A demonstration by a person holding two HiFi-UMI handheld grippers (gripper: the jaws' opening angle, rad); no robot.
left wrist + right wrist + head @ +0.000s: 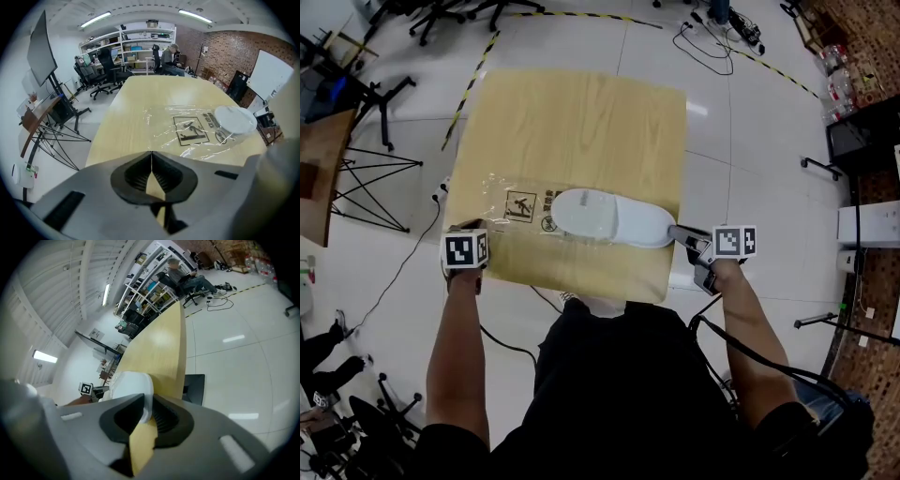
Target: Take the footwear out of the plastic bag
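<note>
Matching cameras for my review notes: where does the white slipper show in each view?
Head view: slipper mid-table, near the front edge, right claw at its right end.
Left gripper view: slipper right of centre, beside the plastic bag's printed panel.
Right gripper view: slipper low centre, its edge pinched between the jaws.
Shared landmark: the wooden table.

Shirt (609, 375): black, with short sleeves that end above the elbows.
Left gripper (151, 164): pale grey moulded shell; black ribbed pads sit in a rounded black recess, with a dark slot on each flank.
Right gripper (146, 411): same grey shell, black ribbed pads and flank slots.
Left marker cube (465, 250): white, with black square patterns.
Right marker cube (736, 242): white, with black square patterns.
Cable (741, 352): thin and black, along the right forearm.
</note>
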